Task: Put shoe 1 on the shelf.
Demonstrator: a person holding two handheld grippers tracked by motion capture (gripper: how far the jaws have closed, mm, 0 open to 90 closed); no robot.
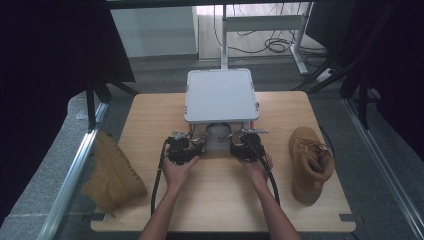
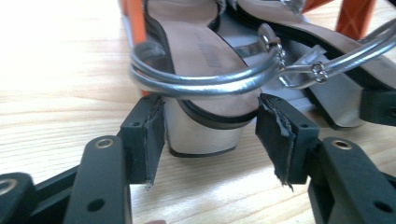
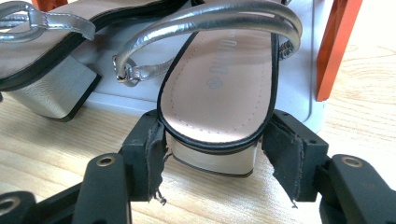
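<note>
1. The grey shoe rack is the landmark: two silver block-heel sandals sit on its lower shelf, heels jutting from the front.
2. The left sandal and the right sandal look light, with stiff heels and slick, floppy straps; the heels are judged the best hold.
3. The left gripper and the right gripper straddle the heels with jaws parted, not visibly pressing.
4. The insole print is illegible.

Wooden table bearing a grey lidded box on orange legs. One tan boot lies near the table's right edge; a second tan boot rests beyond its left edge
</note>
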